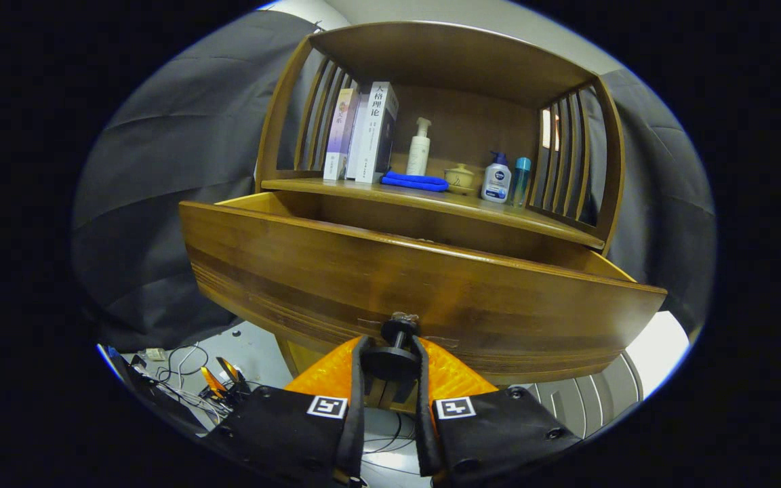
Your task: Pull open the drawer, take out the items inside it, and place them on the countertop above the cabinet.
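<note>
The wooden drawer [363, 271] of the cabinet stands pulled out toward me, its broad front panel just beyond my fingers. A dark round knob [397, 346] sticks out of the panel's lower middle, and my gripper [392, 358] is shut on it, one finger on each side. The drawer's inside is hidden behind the front panel. Above the drawer lies the countertop [377, 193], a shelf bay with slatted sides.
On the countertop stand books [363, 132], a white pump bottle [419, 148], a folded blue cloth [415, 181], a small lidded pot [459, 178], a blue-and-white bottle [497, 179] and a slim teal bottle [520, 179]. Cables [184, 369] lie on the floor at lower left.
</note>
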Tool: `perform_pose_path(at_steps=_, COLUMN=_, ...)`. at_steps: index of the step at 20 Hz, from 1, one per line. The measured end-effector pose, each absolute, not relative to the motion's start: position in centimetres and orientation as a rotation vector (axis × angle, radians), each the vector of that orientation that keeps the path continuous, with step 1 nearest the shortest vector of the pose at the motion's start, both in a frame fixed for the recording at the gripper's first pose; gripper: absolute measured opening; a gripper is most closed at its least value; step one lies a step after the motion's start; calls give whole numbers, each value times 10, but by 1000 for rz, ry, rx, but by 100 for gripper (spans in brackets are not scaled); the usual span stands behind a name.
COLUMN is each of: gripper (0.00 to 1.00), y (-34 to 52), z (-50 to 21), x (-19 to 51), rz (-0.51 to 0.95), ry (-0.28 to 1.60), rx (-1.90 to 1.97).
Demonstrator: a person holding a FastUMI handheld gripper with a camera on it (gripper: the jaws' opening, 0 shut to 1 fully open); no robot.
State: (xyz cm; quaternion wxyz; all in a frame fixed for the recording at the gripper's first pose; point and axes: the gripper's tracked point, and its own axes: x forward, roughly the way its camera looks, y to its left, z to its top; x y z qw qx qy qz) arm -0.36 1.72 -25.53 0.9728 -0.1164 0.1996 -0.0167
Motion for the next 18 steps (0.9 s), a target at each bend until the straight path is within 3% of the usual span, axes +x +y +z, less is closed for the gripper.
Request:
perform_pose_path(at_steps=15, gripper=33, y=32, z=-259, x=-47, rz=94, ry=420, rx=-261)
perform_pose_path(at_steps=17, gripper=42, y=37, z=-260, x=-52, rz=118, ry=442, rx=-248)
perform_pose_path(at_steps=18, gripper=52, y=39, z=-260, x=-54, rz=130, ry=450, rx=-248)
